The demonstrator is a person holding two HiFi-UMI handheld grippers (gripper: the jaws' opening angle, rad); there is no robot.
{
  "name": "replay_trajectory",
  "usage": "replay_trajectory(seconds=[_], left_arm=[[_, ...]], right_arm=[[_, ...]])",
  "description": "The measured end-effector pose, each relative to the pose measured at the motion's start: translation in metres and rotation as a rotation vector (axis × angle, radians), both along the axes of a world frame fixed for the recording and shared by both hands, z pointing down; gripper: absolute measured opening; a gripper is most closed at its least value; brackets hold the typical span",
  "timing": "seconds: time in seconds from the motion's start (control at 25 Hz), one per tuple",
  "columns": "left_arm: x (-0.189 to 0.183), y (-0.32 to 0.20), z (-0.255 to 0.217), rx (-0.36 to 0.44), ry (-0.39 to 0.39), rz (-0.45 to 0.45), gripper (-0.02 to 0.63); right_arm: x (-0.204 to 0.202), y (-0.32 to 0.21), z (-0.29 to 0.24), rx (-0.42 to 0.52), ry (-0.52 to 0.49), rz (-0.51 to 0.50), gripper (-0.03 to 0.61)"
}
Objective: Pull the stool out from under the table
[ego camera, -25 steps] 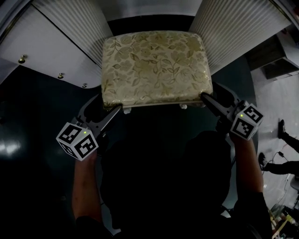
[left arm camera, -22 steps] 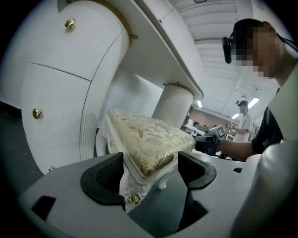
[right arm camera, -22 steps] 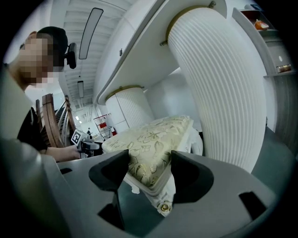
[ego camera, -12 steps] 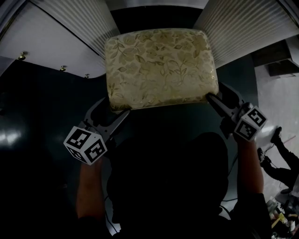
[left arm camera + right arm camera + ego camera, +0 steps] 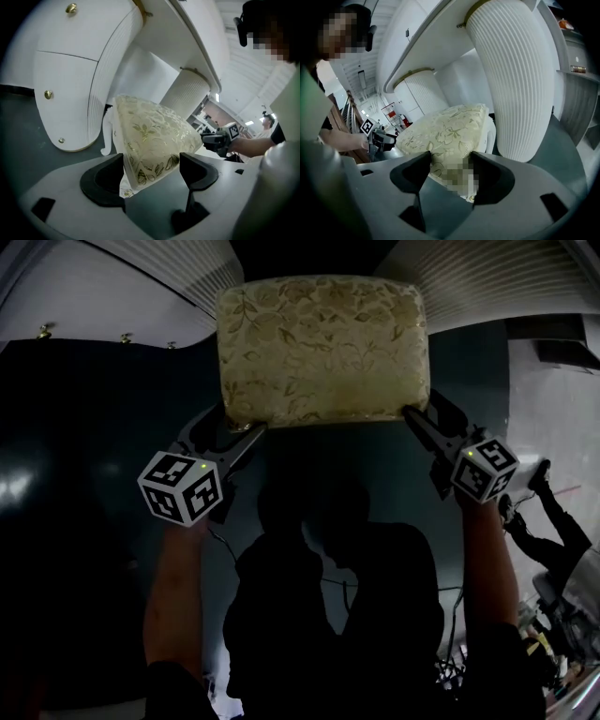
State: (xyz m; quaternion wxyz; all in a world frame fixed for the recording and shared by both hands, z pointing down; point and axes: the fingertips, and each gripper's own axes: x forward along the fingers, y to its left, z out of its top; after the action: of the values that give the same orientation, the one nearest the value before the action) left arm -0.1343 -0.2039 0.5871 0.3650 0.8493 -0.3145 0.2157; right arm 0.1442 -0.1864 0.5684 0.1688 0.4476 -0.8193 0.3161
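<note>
The stool (image 5: 323,343) has a cream cushion with a gold leaf pattern and stands on the dark floor between the table's two white ribbed pedestals. My left gripper (image 5: 234,424) is shut on its near left corner, and the cushion corner (image 5: 150,136) fills the gap between the jaws of that gripper (image 5: 151,161). My right gripper (image 5: 420,411) is shut on the near right corner. In the right gripper view the cushion (image 5: 440,131) is wedged between both jaws of that gripper (image 5: 450,161). The stool's legs are hidden in the head view; one white leg (image 5: 108,140) shows in the left gripper view.
A ribbed pedestal (image 5: 511,84) rises close on the stool's right, another (image 5: 187,93) behind it. A white cabinet front with brass knobs (image 5: 47,94) stands to the left. The dark glossy floor (image 5: 75,474) spreads around. Another person's leg (image 5: 553,512) shows at the far right.
The stool and both grippers now sit higher in the head view, and the stool's white feet no longer show under its front edge. Both grippers keep their hold on the near corners.
</note>
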Motion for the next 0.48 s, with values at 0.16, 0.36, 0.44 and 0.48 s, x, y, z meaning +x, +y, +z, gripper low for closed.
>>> replay_trajectory(seconds=[0.16, 0.36, 0.44, 0.48], left_arm=[[0.0024, 0.0001, 0.0021, -0.061, -0.033, 0.020, 0.364], [0.0046, -0.0030, 0.0033, -0.132, -0.075, 0.006, 0.364], [0.0054, -0.0004, 0.0005, -0.182, -0.089, -0.006, 0.365], [0.0051, 0.0003, -0.0010, -0.203, -0.097, -0.014, 0.364]], right_arm=[[0.0007, 0.0010, -0.0003, -0.073, 0.029, 0.015, 0.264], [0.0021, -0.0011, 0.0053, -0.163, 0.017, 0.040, 0.264], [0.0030, -0.0018, 0.0056, -0.223, 0.008, 0.032, 0.264], [0.0027, -0.0031, 0.0065, -0.247, 0.001, 0.026, 0.264]])
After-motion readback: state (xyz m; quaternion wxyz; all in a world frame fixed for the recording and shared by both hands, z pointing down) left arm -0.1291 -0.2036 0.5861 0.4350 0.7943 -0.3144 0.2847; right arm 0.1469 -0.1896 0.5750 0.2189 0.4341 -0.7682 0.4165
